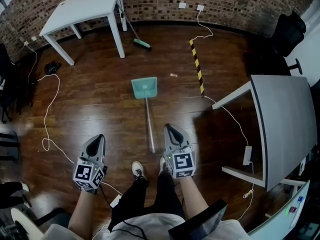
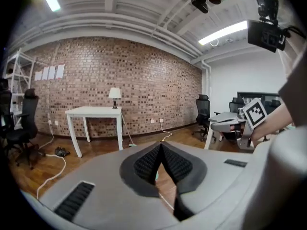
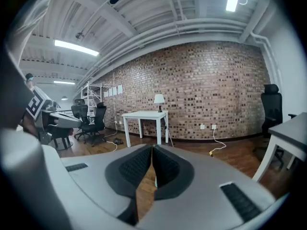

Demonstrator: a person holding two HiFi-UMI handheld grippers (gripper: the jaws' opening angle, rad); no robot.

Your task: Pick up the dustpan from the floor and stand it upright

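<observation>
A teal dustpan (image 1: pixel 144 88) lies flat on the wooden floor, its long pale handle (image 1: pixel 149 126) running back toward my feet. My left gripper (image 1: pixel 100 136) hangs to the left of the handle's near end, jaws shut and empty; in the left gripper view its tips (image 2: pixel 160 145) meet. My right gripper (image 1: pixel 167 127) hangs just right of the handle, apart from it. Its pads (image 3: pixel 152 148) stand almost together with nothing between them. A teal sliver of the dustpan (image 2: pixel 157 175) shows below the left jaws.
A white table (image 1: pixel 85 9) stands at the back left, with a broom (image 1: pixel 141 44) leaning beside it. A yellow-black floor strip (image 1: pixel 196 66) lies right of the dustpan. A grey desk (image 1: pixel 285 119) fills the right. White cables (image 1: pixel 47 109) trail on the left floor.
</observation>
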